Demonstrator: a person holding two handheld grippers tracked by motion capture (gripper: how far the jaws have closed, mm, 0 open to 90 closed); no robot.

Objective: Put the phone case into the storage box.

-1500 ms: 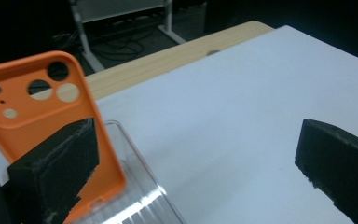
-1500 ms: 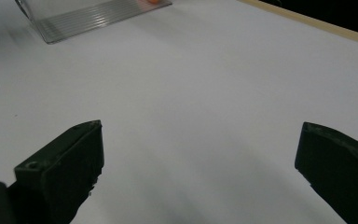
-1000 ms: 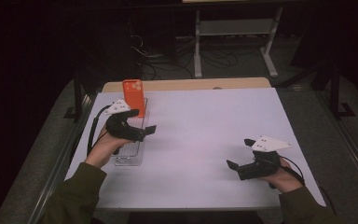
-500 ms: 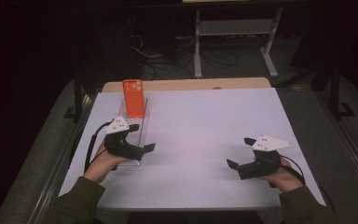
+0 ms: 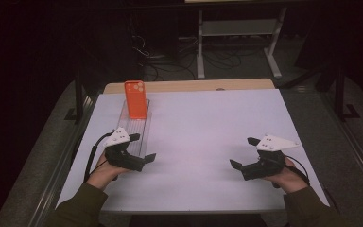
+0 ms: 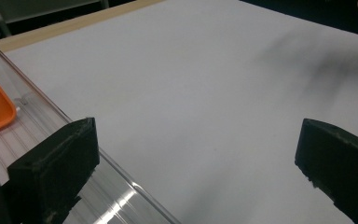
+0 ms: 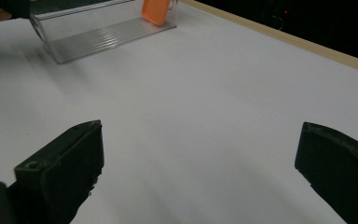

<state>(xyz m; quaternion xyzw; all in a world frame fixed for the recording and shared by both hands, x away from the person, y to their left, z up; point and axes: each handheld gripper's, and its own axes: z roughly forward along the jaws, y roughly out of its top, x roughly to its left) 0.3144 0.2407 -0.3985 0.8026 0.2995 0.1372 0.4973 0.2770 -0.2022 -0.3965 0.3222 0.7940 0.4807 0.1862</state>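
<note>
Orange phone case (image 5: 135,99) in clear tray (image 5: 142,130), beyond left hand-held gripper (image 5: 143,147), jaws apart

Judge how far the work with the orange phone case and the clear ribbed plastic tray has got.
Looks done: the orange phone case stands propped at the far end of the clear ribbed plastic tray. In hand: nothing; the left gripper sits open by the tray's near end, the right gripper open over the white table. Left: seemingly nothing obvious.
</note>
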